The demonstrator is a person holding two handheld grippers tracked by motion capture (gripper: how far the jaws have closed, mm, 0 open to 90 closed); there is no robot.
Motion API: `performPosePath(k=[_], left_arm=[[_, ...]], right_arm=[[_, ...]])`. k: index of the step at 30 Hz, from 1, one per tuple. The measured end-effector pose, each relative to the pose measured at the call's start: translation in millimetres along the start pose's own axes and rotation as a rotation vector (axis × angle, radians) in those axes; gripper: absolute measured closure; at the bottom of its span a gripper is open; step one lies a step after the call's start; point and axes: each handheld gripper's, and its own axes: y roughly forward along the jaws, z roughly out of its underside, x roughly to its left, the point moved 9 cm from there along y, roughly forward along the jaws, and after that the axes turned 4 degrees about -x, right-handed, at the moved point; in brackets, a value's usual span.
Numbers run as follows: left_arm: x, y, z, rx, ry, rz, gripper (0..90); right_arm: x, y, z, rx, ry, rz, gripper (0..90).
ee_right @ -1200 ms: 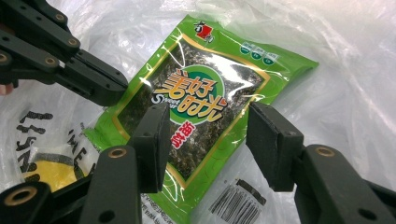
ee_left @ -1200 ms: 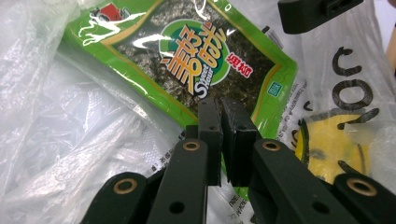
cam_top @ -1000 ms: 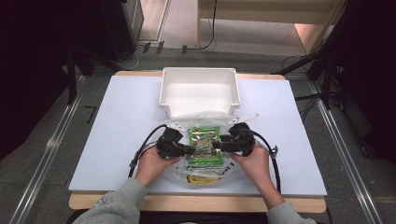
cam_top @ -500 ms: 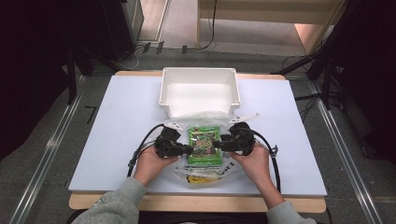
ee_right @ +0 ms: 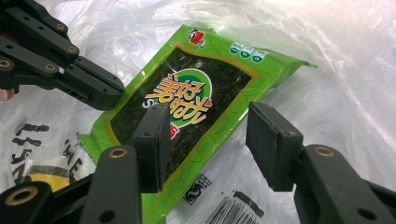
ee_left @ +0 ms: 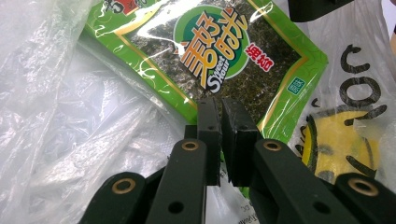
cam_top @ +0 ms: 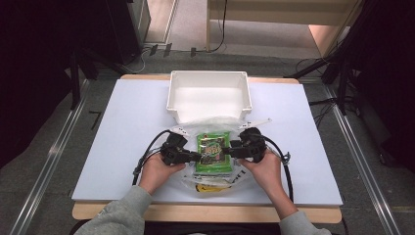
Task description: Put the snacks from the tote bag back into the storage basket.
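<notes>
1. Jaws of the left gripper (ee_left: 219,126) are standing almost together, pinching the clear film of the plastic bag (ee_left: 84,130) at the near edge of the green packet (ee_left: 219,51); whether the packet's edge is also caught cannot be told.
2. Jaws of the right gripper (ee_right: 208,140) are standing wide apart, straddling one edge of the packet (ee_right: 187,102) without pressing on it.
3. Lettering on the packet is showing large orange Chinese characters on a green roundel, the words "Sweet Sour" beneath, and a small red logo at one corner.
4. Printing on the bag is showing black letters, a yellow patch (ee_left: 336,140) and a barcode (ee_right: 233,212).
5. Packet (cam_top: 213,152) is lying flat on the bag between both grippers, on the white table (cam_top: 122,127).
6. White bin (cam_top: 209,95) is sitting just beyond the bag.
</notes>
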Motion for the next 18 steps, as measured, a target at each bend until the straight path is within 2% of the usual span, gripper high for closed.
performPosePath(k=[18], left_arm=[[4.5, 1.0, 2.0, 0.005, -0.028, 0.001, 86.9]], right_arm=[[4.9, 3.7, -2.2, -0.001, 0.009, -0.011, 47.8]])
